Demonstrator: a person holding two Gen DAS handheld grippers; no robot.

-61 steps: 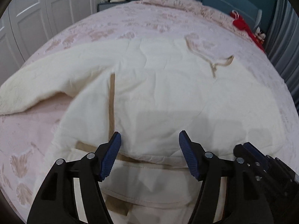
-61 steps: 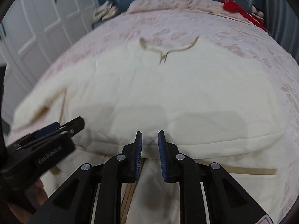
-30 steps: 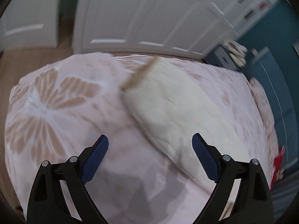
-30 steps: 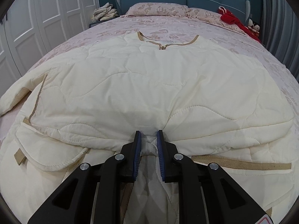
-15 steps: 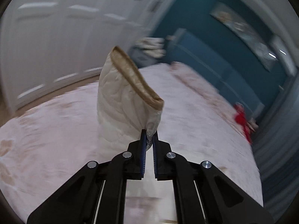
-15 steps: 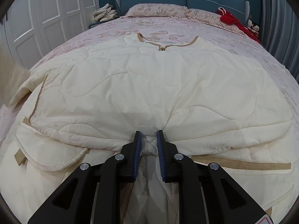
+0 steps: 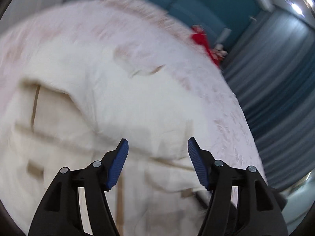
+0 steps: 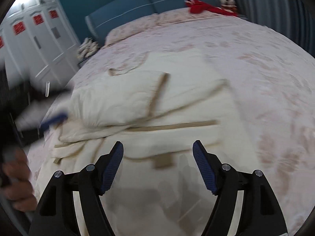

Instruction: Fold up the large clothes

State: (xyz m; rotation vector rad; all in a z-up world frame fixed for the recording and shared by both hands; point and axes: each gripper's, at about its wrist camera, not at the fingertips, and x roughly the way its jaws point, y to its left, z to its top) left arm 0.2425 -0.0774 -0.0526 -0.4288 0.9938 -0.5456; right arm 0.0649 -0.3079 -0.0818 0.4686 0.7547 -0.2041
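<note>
Cream quilted jacket [image 8: 157,98] lies seemingly folded on bed [image 8: 265,68]; both grippers just opened, empty.

One cream jacket [image 8: 149,98], one bed [image 8: 265,63], two pillows [image 8: 126,31], one red garment [image 8: 204,6], two grippers [image 8: 157,157], four blue fingers [image 8: 112,167].

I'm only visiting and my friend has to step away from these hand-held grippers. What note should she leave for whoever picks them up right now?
Left gripper: jaws have just been opening, nothing between them, above the cream quilted jacket.
Right gripper: jaws have also just been opening, empty, over the jacket's near edge.
The jacket lies on the pink floral bedspread, collar towards the headboard.
Done: one sleeve is folded across the body, its tan cuff on top.
Left: the remaining folds; the views are blurred, so check the layers first.
</note>
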